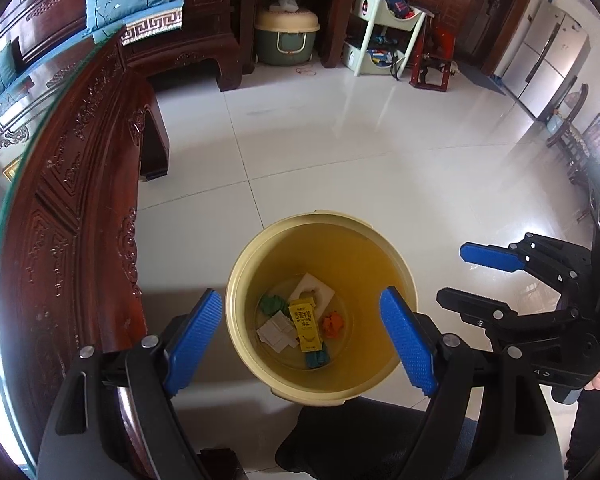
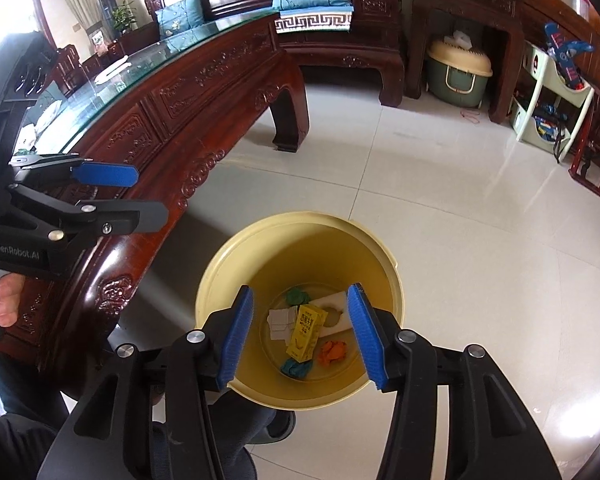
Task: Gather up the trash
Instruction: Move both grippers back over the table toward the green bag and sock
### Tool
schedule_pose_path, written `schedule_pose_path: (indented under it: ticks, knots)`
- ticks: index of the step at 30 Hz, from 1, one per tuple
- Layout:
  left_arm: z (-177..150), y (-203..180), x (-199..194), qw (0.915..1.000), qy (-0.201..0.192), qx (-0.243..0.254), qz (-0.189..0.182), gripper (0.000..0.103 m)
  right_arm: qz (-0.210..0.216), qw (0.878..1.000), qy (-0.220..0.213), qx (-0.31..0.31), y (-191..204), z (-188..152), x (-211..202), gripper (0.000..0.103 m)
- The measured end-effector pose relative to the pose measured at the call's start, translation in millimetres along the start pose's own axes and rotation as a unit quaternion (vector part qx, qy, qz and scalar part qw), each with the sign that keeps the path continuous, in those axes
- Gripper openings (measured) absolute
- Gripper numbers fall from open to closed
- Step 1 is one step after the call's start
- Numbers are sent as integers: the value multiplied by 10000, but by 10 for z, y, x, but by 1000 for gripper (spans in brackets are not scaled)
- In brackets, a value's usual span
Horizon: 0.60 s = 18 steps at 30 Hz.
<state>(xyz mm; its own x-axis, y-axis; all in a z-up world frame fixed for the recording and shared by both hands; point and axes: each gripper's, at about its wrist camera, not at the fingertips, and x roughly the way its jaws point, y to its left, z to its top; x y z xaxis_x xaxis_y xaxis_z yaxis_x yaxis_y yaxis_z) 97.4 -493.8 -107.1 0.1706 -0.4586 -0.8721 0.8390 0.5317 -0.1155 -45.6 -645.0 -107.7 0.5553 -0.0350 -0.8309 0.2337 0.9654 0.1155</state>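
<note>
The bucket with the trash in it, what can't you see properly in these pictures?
- Yellow carton: its print is too small to read in either wrist view.
- Teal scrap: partly under the carton, left wrist view.
- Bucket: its near rim is covered by the right gripper fingers, right wrist view.
- Table top: cut off by the left edge, so any trash there is unseen.

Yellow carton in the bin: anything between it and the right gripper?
No. In the right wrist view the right gripper hangs open above the bin, carton in plain sight.

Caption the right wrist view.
Open right gripper above round yellow plastic bin holding yellow drink carton and crumpled scraps.
</note>
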Motion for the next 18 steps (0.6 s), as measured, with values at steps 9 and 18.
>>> schedule_pose_path:
  ticks: [9,18]
  knots:
    - [-200,179,-703,9975,-689,-37,155,91,-176,9983,-474,-298,455,195,-421,69]
    - [-760,664,-1695,9817,-1689,-346,808,99,-329,9872,-1297,-870,1246,378,-873,95]
